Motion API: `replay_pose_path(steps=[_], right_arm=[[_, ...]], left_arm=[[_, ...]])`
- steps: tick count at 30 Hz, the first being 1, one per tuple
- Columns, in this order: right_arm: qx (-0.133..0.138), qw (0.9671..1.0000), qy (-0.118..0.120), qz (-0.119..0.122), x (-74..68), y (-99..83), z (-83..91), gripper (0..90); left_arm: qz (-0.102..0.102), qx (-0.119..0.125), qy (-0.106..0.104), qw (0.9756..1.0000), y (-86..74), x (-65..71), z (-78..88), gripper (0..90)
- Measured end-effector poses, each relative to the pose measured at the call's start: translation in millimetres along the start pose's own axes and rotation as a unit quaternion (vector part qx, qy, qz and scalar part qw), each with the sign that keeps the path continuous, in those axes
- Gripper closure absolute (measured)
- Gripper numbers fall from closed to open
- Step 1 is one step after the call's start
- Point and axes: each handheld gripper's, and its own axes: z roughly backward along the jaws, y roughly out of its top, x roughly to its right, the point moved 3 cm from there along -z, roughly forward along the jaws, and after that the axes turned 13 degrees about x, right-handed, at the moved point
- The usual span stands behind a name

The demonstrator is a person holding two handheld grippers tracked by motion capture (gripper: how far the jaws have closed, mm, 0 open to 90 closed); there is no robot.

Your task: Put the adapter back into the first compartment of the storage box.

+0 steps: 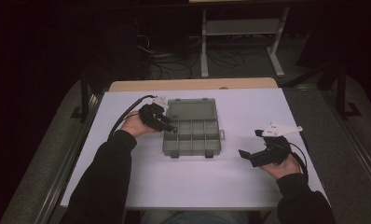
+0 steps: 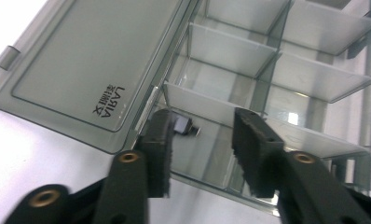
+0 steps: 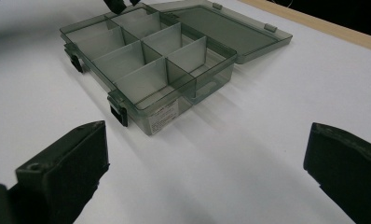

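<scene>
Left gripper: jaws parted, holding nothing, poised over the far-left compartment of the organiser box. A small dark part lies in that compartment, between the pads. The box lid lies open flat on the far side. Right gripper: jaws wide apart, empty, above the white table, well right of the box.

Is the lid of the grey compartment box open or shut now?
Open. The lid lies flat on the table behind the compartment box, leaving its dividers uncovered.
</scene>
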Motion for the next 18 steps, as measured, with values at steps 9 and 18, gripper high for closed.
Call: replay_pose_path(steps=[9,18], right_arm=[[-0.004,1.0,0.002,0.001,-1.2,-0.3,-1.0,0.0],[-0.004,1.0,0.002,0.0,-1.1,-0.3,-1.0,0.0]], left_arm=[[0.034,0.044,0.006,0.9984,-0.9,-1.3,21.0,23.0],[0.052,0.082,0.035,0.9947,-9.4,-3.8,42.0,6.3]])
